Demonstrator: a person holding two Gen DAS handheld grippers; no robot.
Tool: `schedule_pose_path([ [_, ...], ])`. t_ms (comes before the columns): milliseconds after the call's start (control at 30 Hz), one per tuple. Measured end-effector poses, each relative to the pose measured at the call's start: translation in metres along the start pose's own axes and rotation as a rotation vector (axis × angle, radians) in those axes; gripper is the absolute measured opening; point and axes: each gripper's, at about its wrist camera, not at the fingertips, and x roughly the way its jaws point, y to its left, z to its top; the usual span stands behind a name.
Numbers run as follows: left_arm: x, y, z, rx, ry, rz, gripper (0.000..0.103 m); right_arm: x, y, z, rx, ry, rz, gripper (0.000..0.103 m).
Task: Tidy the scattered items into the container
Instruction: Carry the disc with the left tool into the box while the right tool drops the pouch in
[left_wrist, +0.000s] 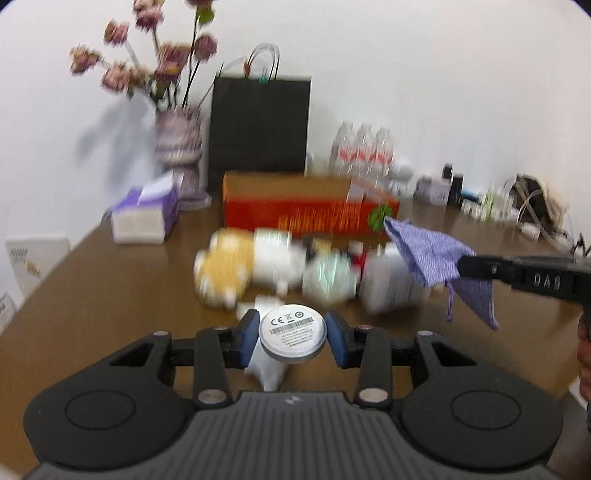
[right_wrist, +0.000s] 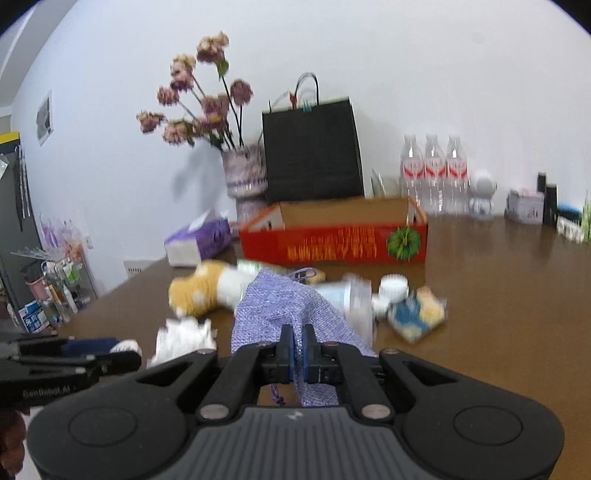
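My left gripper (left_wrist: 292, 338) is shut on a round silver disc (left_wrist: 292, 336) with a printed label, its blue pads pressing both sides, raised above the brown table (left_wrist: 110, 295). My right gripper (right_wrist: 298, 352) is shut on a purple woven drawstring pouch (right_wrist: 280, 306), which hangs from the fingers; the pouch (left_wrist: 432, 254) also shows at the right in the left wrist view. Farther along the table stands the open red cardboard box (right_wrist: 332, 247). Scattered before it lie a yellow and white plush toy (right_wrist: 207, 291), a clear bottle (right_wrist: 351, 299), a white cap (right_wrist: 394, 285) and a blue-yellow sponge (right_wrist: 417, 314).
A purple tissue pack (left_wrist: 144, 214), a vase of dried flowers (right_wrist: 243, 177), a black paper bag (right_wrist: 314, 151) and three water bottles (right_wrist: 434, 173) stand behind the box. Crumpled white paper (right_wrist: 184, 338) lies near my left gripper. Small clutter (left_wrist: 480, 195) lines the far right wall.
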Motion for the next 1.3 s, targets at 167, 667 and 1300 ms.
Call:
schedule_pose_path([
  [167,0.033,0.002,0.059,0.025,-0.089,-0.031,0.040,0.016,-0.009,0.045,-0.045,-0.066,-0.024,0.004],
  [667,0.213,0.041,0.152,-0.081,-0.096,-0.012,0.040,0.195,-0.055,0.139,-0.047,-0.057,-0.070,0.004],
  [1300,0.298,0.061,0.153,-0.112,0.021,0.089,0.103,0.302,-0.084,0.137,0.018,0.103,-0.122,0.103],
])
